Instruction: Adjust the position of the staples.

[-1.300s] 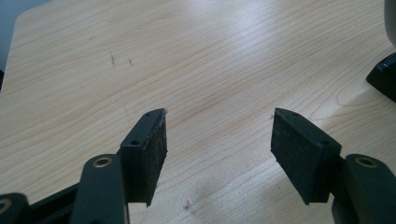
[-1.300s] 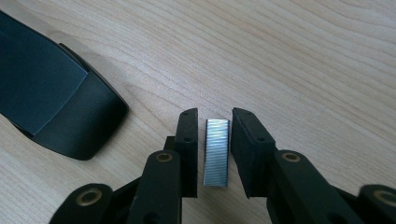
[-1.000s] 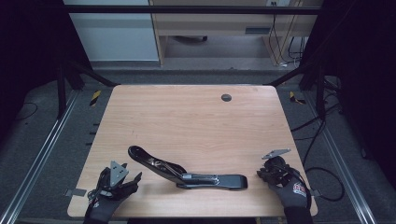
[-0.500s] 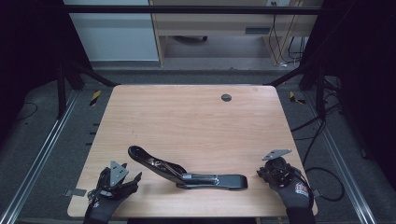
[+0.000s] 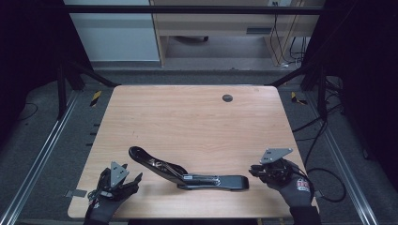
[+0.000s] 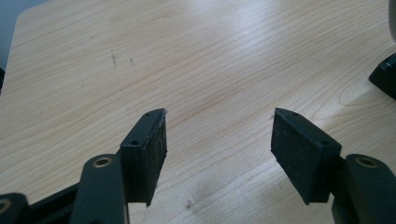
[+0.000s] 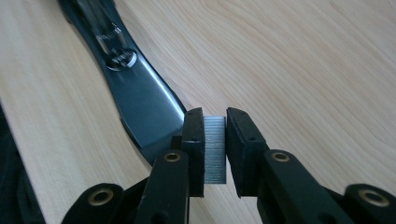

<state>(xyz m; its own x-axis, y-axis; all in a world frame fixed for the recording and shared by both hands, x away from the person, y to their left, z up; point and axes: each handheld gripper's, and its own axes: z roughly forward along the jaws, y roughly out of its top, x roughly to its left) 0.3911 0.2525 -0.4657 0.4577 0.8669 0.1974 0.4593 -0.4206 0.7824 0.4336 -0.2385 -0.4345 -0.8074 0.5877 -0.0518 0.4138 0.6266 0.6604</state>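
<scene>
The silver staple strip (image 7: 215, 149), clamped in the right gripper (image 7: 215, 151), should be aligned squarely over the opened black stapler (image 5: 187, 171); the left gripper (image 6: 217, 140) fingers are spread, empty.

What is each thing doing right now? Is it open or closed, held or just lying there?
Stapler: swung open, lying flat on the table.
Strip of staples: clamped between the right gripper's jaws.
Right gripper: shut on the strip of staples.
Left gripper: open, holding nothing, above bare wood.
</scene>
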